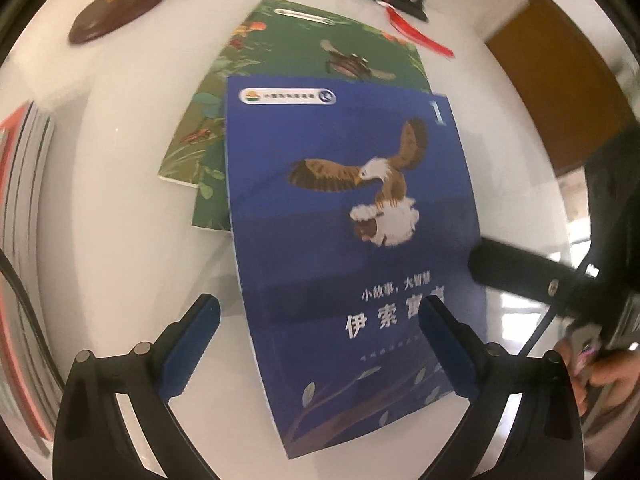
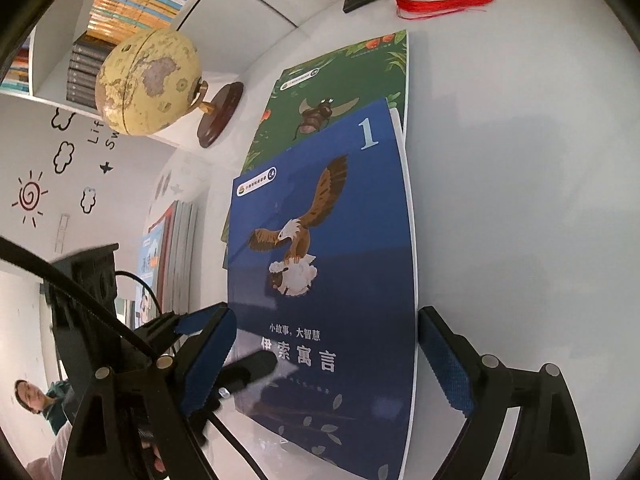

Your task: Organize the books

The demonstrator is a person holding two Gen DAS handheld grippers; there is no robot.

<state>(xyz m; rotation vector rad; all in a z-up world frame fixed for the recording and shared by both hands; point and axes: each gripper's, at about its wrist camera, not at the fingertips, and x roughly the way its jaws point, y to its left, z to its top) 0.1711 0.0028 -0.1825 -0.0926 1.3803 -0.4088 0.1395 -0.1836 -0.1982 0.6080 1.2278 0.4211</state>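
Blue book (image 1: 352, 240) thin, floppy, slick, atop green book (image 1: 288, 52); pinch its overhanging edge; left hand-held gripper (image 1: 320, 344) and right hand-held gripper (image 2: 326, 360) both gape, empty.

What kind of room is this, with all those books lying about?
Probably a child's study or reading corner. A white desk holds picture books, a blue eagle book lying on a green insect book. A globe stands beside shelves packed with books, and doodle stickers decorate the wall.
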